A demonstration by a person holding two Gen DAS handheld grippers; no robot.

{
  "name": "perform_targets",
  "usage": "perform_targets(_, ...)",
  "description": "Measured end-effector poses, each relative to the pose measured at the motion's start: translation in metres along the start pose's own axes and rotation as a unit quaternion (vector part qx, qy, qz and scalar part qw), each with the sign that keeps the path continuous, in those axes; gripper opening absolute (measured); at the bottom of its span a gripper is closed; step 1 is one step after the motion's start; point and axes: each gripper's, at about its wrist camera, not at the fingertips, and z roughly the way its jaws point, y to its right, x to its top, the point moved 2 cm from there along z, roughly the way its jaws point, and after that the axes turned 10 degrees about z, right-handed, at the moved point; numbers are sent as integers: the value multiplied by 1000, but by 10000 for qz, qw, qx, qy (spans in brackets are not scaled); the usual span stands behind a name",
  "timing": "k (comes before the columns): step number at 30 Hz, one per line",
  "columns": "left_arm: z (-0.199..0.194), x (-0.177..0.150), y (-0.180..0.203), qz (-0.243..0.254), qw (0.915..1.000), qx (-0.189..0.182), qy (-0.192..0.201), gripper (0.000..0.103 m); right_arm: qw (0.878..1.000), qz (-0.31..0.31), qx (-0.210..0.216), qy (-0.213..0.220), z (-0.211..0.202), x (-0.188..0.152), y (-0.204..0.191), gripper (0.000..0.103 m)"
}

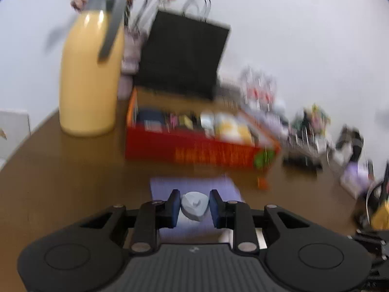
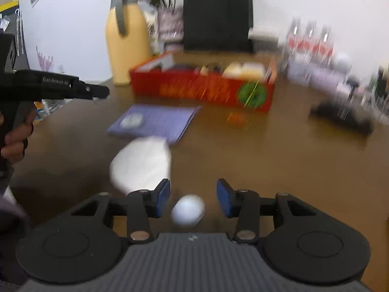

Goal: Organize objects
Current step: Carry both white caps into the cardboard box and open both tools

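Note:
My left gripper [image 1: 194,205] is shut on a small pale grey-blue lump [image 1: 195,206] and holds it above a purple booklet [image 1: 194,187] on the brown table. My right gripper [image 2: 193,198] is open; a small white rounded object [image 2: 188,210] lies on the table between its fingers, untouched. A white oval pouch [image 2: 142,164] lies just left of it. The purple booklet [image 2: 158,123] lies beyond, with a round pale thing [image 2: 132,121] on it. A red box [image 2: 204,84] full of small items stands behind; it also shows in the left wrist view [image 1: 194,150].
A yellow jug [image 1: 90,73] stands left of the red box, a black paper bag [image 1: 184,53] and flowers behind it. Bottles [image 2: 308,43], a black object [image 2: 340,116] and clutter lie right. A small orange piece [image 2: 235,119] lies before the box. The left gripper's body [image 2: 60,85] shows at left.

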Motion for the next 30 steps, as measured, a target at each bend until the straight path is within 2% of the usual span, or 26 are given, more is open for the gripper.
perform_targets(2,-3,-12,7,104,9998,-57,-152,24,9999,12,-106,-77,8,-10,-4,38)
perform_targets(3,-4,-17,8,92,9997,-79,-232,24,9998,-10,-185,-95,12,-13,-6,29)
perform_targets(6,-10,-19,10,77,9996,-21,-261,24,9994,-154,-310,-93,14,-14,-10,29)
perform_targets(10,-30,-14,8,121,9999,34,-3,24,9992,-164,-280,241,-4,-3,-8,29)
perform_targets(15,-24,13,2,204,9997,-97,118,24,9971,-7,-47,759,-13,41,5,29)
perform_targets(17,-13,41,0,290,9985,-186,414,24,9943,-155,50,1054,-11,73,5,29)
perform_targets(19,10,78,-5,209,9970,-275,699,24,9909,-262,175,1307,4,117,3,29)
perform_targets(21,51,116,-12,149,9979,-314,554,24,9899,-153,344,1369,32,162,3,29)
perform_targets(23,101,147,-21,123,9991,-277,284,24,9920,27,457,1178,73,203,5,29)
perform_targets(24,129,159,-28,49,9998,-115,169,24,9940,41,411,1009,99,220,5,29)
perform_targets(26,175,171,-39,-100,9998,84,-128,24,9970,-71,143,758,145,240,4,29)
perform_targets(28,218,173,-47,-68,9983,-80,-570,27,9985,-68,-70,541,182,248,7,29)
perform_targets(30,245,171,-50,55,9961,-90,-872,32,9990,88,-32,430,203,249,13,35)
